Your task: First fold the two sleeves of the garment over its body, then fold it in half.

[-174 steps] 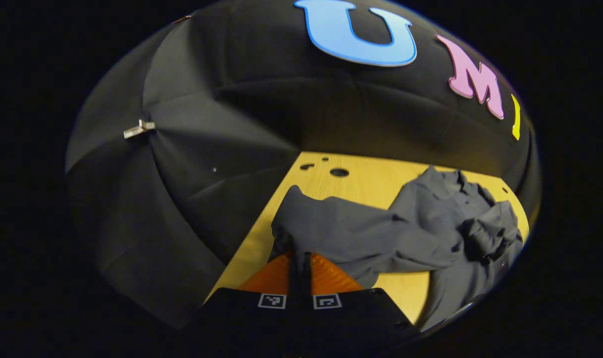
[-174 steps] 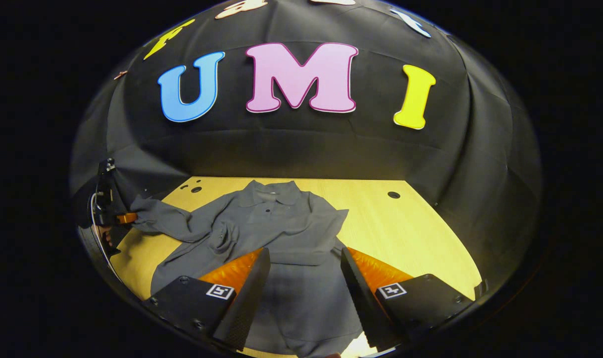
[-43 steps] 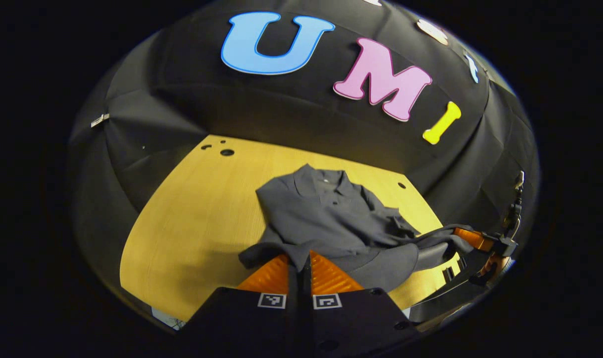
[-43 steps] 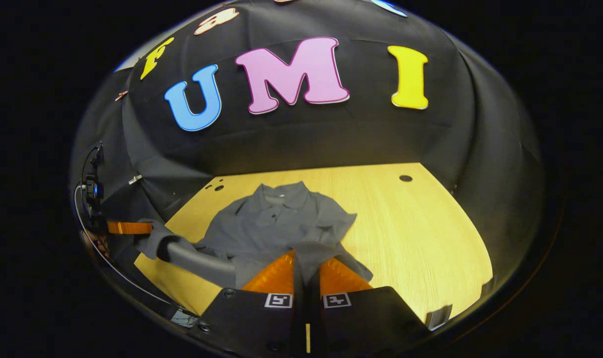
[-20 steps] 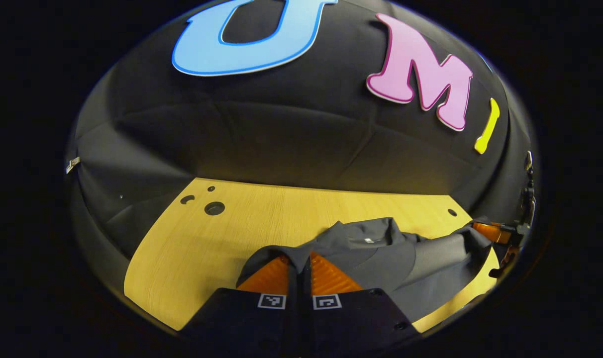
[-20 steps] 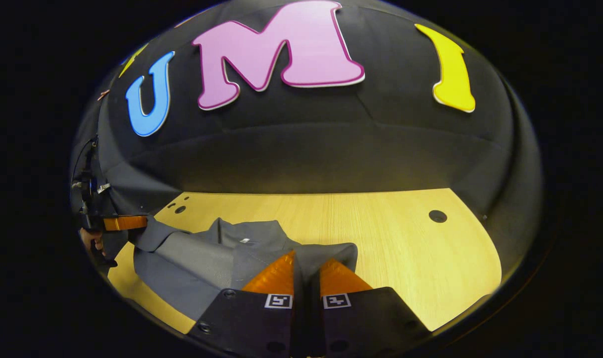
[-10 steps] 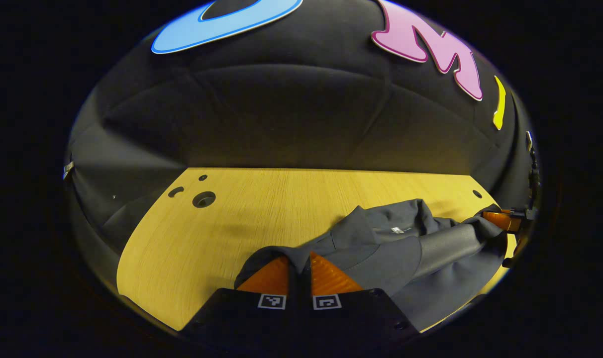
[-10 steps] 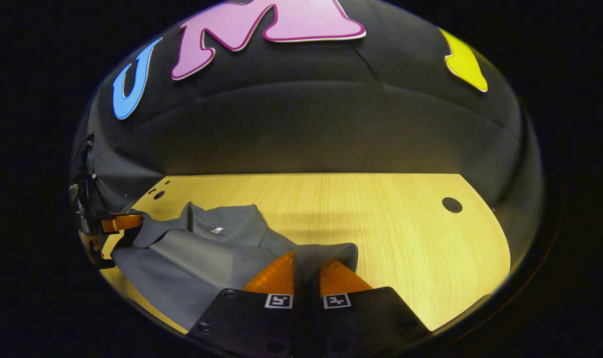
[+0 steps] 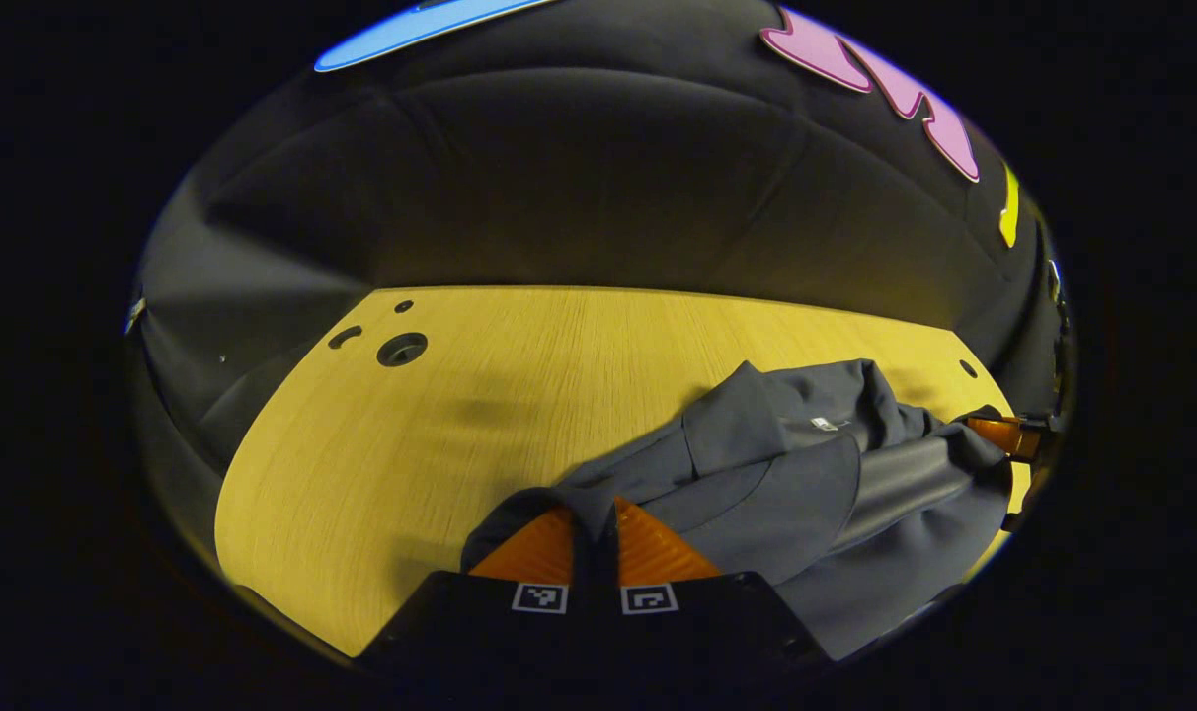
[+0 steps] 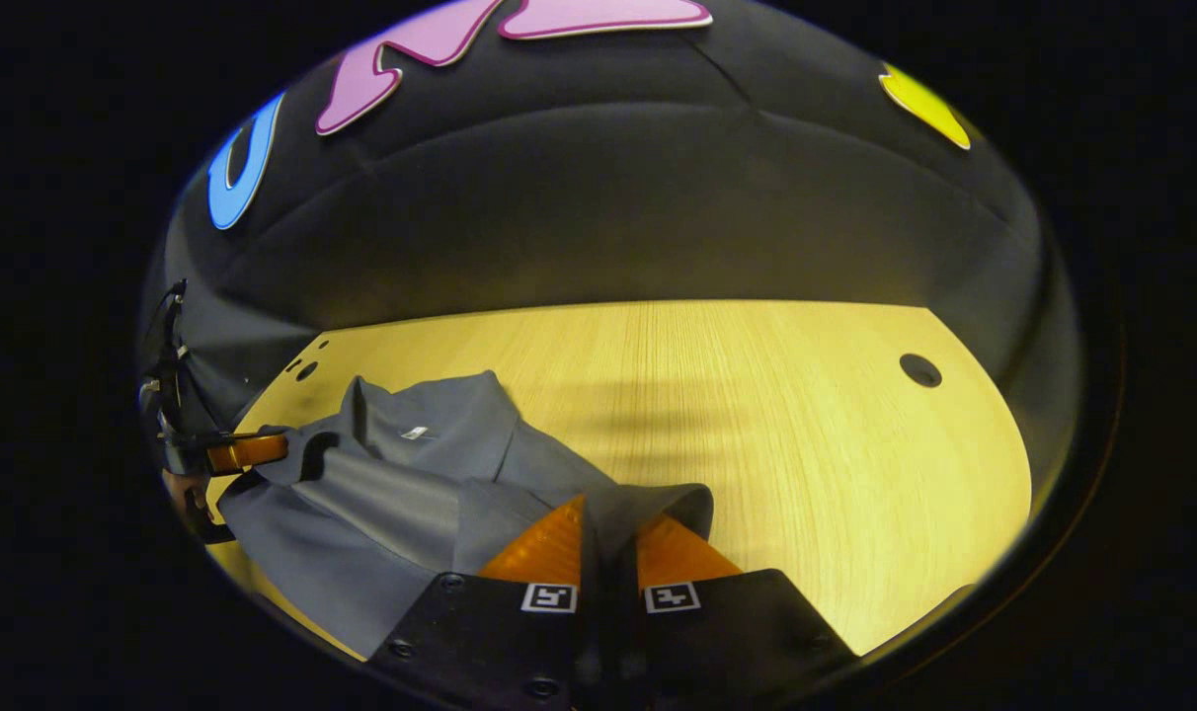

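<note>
A dark grey collared garment lies folded over itself on the yellow wooden table. Its collar with a small white tag points toward the back wall. My left gripper is shut on one corner of the garment's hem, low at the bottom of the left gripper view. My right gripper is shut on the other hem corner of the garment. Each gripper also appears far off in the other's view, the right gripper and the left gripper, both pinching cloth.
The table has round holes: a cluster at its back left and a single hole at the back right. The black cloth wall rises right behind the table. A hand holds the far gripper.
Both grippers have carried the hem forward over the garment toward the collar and sunk lower. The wall has come closer and the folded cloth now lies flatter on the table.
</note>
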